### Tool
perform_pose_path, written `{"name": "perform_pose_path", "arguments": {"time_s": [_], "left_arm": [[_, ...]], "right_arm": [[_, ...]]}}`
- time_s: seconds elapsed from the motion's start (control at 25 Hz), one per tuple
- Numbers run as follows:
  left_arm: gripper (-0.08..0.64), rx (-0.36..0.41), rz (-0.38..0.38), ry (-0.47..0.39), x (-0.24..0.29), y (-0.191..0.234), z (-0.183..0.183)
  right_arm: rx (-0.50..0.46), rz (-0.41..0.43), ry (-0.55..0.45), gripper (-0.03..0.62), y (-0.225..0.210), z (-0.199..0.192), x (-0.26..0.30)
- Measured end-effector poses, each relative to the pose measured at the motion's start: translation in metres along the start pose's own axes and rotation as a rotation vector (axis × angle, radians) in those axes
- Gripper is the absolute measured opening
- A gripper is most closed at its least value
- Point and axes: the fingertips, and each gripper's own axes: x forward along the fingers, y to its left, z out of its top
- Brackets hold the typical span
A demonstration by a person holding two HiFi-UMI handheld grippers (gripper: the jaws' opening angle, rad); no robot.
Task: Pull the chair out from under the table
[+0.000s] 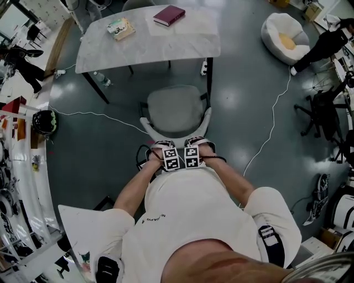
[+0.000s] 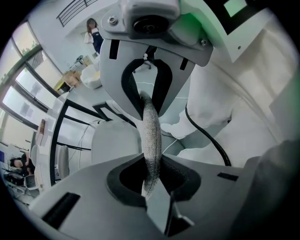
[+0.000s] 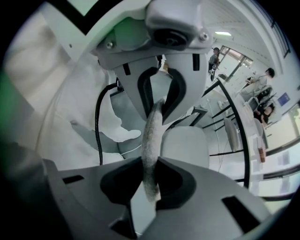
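Note:
The chair [image 1: 175, 108] has a grey seat and a curved grey backrest [image 1: 176, 130] on the side nearest me. It stands just in front of the white-topped table [image 1: 149, 44], its seat almost wholly outside the table's edge. My left gripper [image 1: 167, 149] and right gripper [image 1: 193, 147] sit side by side on the backrest's top, pointing steeply down. In the left gripper view, the left gripper [image 2: 152, 180] is shut on the fabric backrest edge [image 2: 151, 131]. The right gripper [image 3: 151, 183] grips the same edge [image 3: 152, 136] in the right gripper view.
On the table lie a red book [image 1: 169, 15] and a lighter book [image 1: 120, 27]. A bottle [image 1: 102, 79] lies by a table leg, and a white cable [image 1: 271, 127] crosses the floor. A beanbag [image 1: 285, 36] is at the far right, with office chairs [image 1: 323, 113] on the right.

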Motion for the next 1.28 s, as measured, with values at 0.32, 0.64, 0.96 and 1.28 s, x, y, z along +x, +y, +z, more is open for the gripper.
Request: {"name": "perform_pose_path", "arguments": {"time_s": [0.32, 0.64, 0.96, 1.28], "left_arm": [[0.065, -0.001, 0.009, 0.004, -0.001, -0.004, 0.0], [0.073, -0.038, -0.036, 0.002, -0.001, -0.006, -0.001], [0.189, -0.091, -0.102, -0.057, -0.025, -0.001, 0.007], [0.193, -0.186, -0.104, -0.144, -0.052, 0.014, 0.018]], "right_arm": [[-0.007, 0.0, 0.011, 0.077, 0.004, 0.0, -0.001], [0.001, 0.019, 0.002, 0.085, 0.004, 0.002, -0.002], [0.066, 0.037, -0.054, 0.219, -0.003, 0.007, -0.022], [0.136, 0.016, -0.135, 0.227, -0.029, 0.007, -0.051]]}}
